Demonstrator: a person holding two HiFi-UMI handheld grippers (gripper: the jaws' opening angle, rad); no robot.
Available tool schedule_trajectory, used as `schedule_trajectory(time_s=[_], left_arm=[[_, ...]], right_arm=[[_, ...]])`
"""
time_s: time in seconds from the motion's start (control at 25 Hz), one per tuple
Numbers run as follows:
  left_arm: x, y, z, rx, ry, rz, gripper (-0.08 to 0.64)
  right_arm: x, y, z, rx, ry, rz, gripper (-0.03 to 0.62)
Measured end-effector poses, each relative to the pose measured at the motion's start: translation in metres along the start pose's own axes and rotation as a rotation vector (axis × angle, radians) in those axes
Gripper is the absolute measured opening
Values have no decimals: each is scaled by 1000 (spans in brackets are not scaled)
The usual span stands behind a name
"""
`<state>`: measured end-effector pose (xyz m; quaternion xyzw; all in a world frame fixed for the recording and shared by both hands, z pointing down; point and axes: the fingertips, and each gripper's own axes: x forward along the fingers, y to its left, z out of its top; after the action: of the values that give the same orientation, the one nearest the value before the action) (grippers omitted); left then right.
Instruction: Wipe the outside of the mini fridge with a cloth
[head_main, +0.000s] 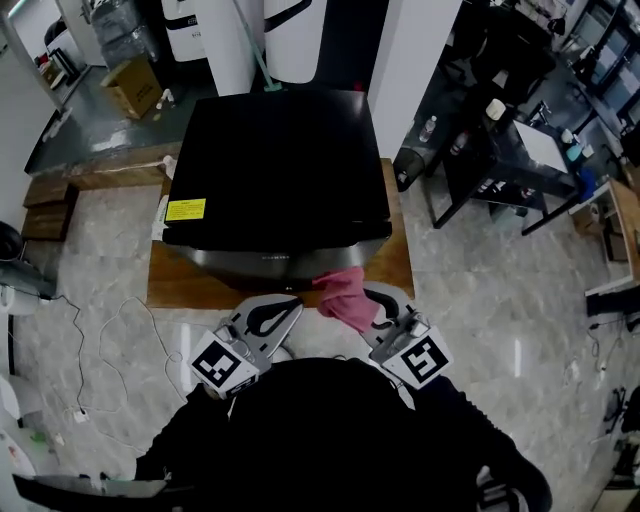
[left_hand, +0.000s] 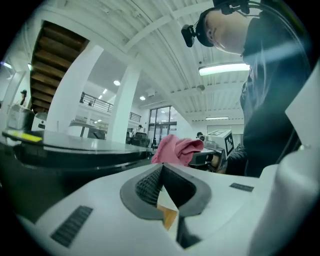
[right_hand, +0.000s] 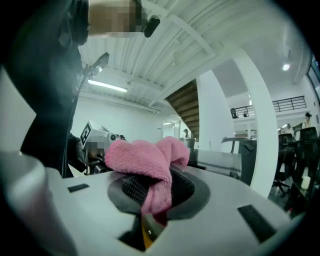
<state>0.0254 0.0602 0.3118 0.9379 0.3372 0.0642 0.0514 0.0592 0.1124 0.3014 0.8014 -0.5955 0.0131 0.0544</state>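
Now your right gripper clamps the pink cloth just at the front of the mini fridge, while your left gripper is closed on nothing. It is better to press the cloth flat against the front and sweep in overlapping strokes.

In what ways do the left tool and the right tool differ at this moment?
The right tool is shut on a pink cloth; the left tool is shut with nothing between its jaws. The right tool's cloth reaches the mini fridge at its front edge; the left tool seems apart from it. Both are white with a marker cube.
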Motion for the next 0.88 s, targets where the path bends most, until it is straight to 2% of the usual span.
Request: schedule_trajectory(time_s=[0.12, 0.24, 0.44, 0.56, 0.68, 0.8, 0.88], left_arm=[[-25, 25, 41, 39, -37, 16, 3], [-53, 60, 86, 104, -85, 76, 2], [-99, 117, 149, 252, -124, 219, 2], [-113, 147, 179, 300, -163, 292, 2], [-116, 179, 197, 313, -199, 380, 2], [-109, 211, 207, 315, -220, 466, 2], [-100, 234, 207, 292, -215, 514, 2]], right_arm=[[20, -2, 54, -72, -10, 37, 79], [45, -5, 109, -171, 5, 51, 80], [113, 36, 179, -385, 177, 139, 80], [160, 57, 212, -487, 220, 144, 80], [208, 45, 224, -541, 290, 124, 80], [254, 10, 215, -642, 449, 152, 80], [281, -16, 202, -659, 570, 179, 80]])
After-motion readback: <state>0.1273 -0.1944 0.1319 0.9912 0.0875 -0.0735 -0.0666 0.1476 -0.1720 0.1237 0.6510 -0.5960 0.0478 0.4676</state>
